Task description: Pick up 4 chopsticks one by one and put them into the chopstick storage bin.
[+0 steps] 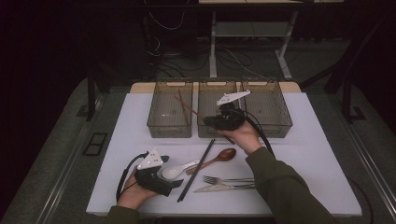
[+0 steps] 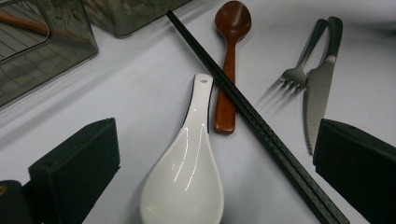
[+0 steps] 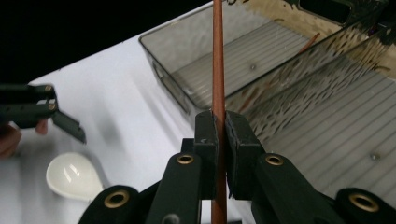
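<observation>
Near the middle of the high view, the right gripper [image 1: 215,120] hovers at the front edge of the centre bin [image 1: 217,131], its jaws pinched tight on a reddish-brown chopstick [image 1: 187,107] that slants up and left from the grip, its far end reaching over the left bin [image 1: 170,130]. From the right gripper view that chopstick [image 3: 218,70] runs straight up the centre of the frame, clamped between the two black pads, with the ribbed floor of a clear bin [image 3: 159,51] behind it. A second brown stick [image 1: 181,106] already lies inside the left bin. A third bin [image 1: 278,129] stands just to the right of the centre one. Down at the lower left of the high view, the left gripper [image 1: 173,183] rests low over the white table [image 1: 308,154] with its jaws spread wide, nothing between them but the bowl of a white ceramic spoon [image 2: 187,172] lying below. Just right of that spoon in the left gripper view lie a wooden spoon [image 2: 229,65] and a black chopstick [image 2: 252,116] running diagonally over the wooden spoon's handle. Farther right sit a metal fork [image 2: 301,60] and a serrated knife [image 2: 322,84], side by side and touching near their handles.
</observation>
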The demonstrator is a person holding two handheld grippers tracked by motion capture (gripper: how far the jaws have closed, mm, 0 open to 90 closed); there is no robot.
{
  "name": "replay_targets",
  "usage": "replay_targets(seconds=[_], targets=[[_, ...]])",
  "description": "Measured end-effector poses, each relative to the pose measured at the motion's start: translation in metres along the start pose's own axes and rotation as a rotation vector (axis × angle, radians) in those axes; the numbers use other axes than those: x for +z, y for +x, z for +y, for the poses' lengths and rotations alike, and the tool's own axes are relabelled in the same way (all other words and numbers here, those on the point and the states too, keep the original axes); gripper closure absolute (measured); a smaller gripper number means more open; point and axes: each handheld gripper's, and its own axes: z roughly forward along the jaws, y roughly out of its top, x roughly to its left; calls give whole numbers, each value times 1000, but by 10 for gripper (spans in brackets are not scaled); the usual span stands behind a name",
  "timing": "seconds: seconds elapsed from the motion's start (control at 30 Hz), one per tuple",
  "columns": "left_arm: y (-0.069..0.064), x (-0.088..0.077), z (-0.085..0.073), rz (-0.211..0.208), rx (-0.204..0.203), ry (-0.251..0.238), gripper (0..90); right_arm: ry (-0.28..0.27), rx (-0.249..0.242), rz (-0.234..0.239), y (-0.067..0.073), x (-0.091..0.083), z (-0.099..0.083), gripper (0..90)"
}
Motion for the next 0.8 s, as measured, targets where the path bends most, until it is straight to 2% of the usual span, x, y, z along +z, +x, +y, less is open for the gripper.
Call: replay_targets(seconds=[0.53,0.8], targets=[[1,-1,0,-2,8,4,0,-11,6,-27,-7,32,43,840],[0,-1,0,-6,-5,-19,0,-10,3,-43,-6,50,65,840]])
